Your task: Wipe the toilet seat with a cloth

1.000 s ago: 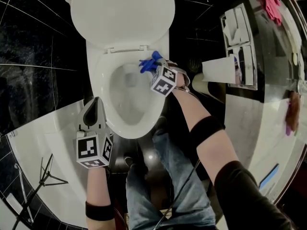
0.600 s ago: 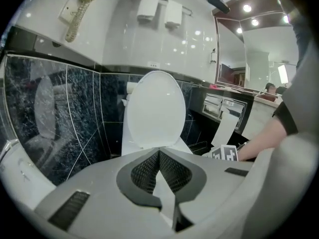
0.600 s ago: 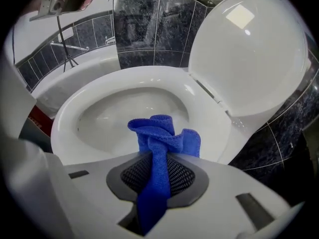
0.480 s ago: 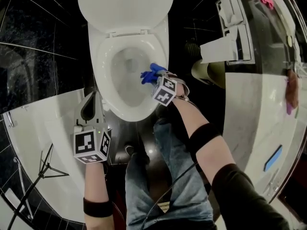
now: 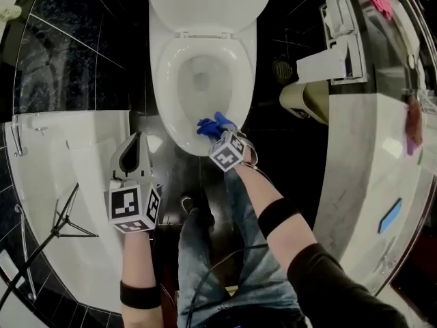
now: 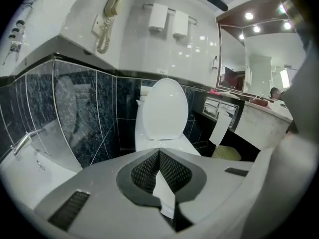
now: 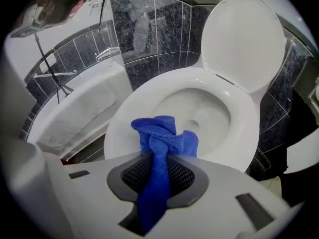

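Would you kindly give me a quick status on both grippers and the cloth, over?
Left gripper shut on thin white scrap, held aside. Right gripper shut on blue cloth, at front rim of toilet seat. Lid up, nothing else on seat.

Bunched blue cloth [image 5: 210, 126] at front of toilet seat [image 5: 166, 80].

The left gripper [image 5: 138, 139] and right gripper [image 5: 218, 134] share one build — a pale grey shell with dark slots [image 6: 70, 208], tapering to black mesh pads [image 6: 144, 171], and behind the jaws a cube [image 5: 133, 210] of black-and-white square markers. Behind the left cube comes a dark wristband [image 5: 140, 296]; behind the right one, a black band [image 5: 278, 214] on the forearm, then a black sleeve [image 5: 334, 279]. A thin dark cable [image 5: 217, 265] crosses blue jeans [image 5: 252, 279].
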`<state>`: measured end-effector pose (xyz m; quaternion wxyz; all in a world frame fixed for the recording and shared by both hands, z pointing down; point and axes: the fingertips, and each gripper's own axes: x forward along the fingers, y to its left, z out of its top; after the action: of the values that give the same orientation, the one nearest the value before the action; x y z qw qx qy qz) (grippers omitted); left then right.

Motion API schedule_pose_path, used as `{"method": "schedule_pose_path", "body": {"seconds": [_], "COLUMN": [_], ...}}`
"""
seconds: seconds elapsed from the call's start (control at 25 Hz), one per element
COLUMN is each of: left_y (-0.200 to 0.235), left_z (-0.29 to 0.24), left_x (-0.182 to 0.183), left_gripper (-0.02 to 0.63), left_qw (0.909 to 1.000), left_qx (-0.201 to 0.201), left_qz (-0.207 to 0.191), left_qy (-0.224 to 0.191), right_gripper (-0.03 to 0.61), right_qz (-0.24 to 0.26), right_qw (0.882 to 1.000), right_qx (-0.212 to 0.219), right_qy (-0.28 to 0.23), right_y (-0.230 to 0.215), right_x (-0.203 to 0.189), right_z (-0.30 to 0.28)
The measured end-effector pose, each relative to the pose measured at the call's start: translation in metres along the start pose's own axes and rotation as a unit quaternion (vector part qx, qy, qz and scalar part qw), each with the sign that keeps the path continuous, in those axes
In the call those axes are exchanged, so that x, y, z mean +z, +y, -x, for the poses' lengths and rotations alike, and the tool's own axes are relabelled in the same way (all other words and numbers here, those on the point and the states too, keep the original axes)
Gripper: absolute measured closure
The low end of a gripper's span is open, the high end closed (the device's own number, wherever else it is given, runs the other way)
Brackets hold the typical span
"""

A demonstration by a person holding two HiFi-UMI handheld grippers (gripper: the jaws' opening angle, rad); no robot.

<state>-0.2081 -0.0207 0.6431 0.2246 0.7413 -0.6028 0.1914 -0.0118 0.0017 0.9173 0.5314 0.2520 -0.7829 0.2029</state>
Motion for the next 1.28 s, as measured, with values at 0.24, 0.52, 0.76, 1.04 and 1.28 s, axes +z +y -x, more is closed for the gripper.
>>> {"method": "schedule_pose_path", "body": {"seconds": [0.24, 0.52, 0.76, 1.04, 1.28], "left_y": [0.027, 0.036, 0.030, 0.027, 0.029], "left_z": [0.027, 0.042, 0.037, 0.012, -0.029], "left_x": [-0.015, -0.025, -0.017, -0.004, 0.011], "left_gripper": [0.611, 0.611, 0.611, 0.611, 0.611], "left_qw": [0.9997, 0.9991, 0.9990, 0.9986, 0.9981], "left_qx": [0.018, 0.032, 0.034, 0.043, 0.053], "left_qz": [0.014, 0.028, 0.027, 0.031, 0.030], "left_qy": [-0.003, 0.001, 0.006, 0.006, 0.004], "right_gripper": [0.483, 0.483, 0.482, 0.477, 0.474], "right_qz": [-0.075, -0.079, -0.075, -0.063, -0.040], "right_qw": [0.997, 0.996, 0.996, 0.990, 0.986], "right_qx": [-0.006, 0.010, 0.014, -0.019, -0.039], "right_qy": [-0.026, -0.030, -0.051, -0.126, -0.157], "right_y": [0.028, 0.052, 0.037, -0.050, -0.126], "right_x": [0.016, 0.027, 0.043, 0.133, 0.200], "right_z": [0.004, 0.006, 0.015, 0.028, 0.018]}}
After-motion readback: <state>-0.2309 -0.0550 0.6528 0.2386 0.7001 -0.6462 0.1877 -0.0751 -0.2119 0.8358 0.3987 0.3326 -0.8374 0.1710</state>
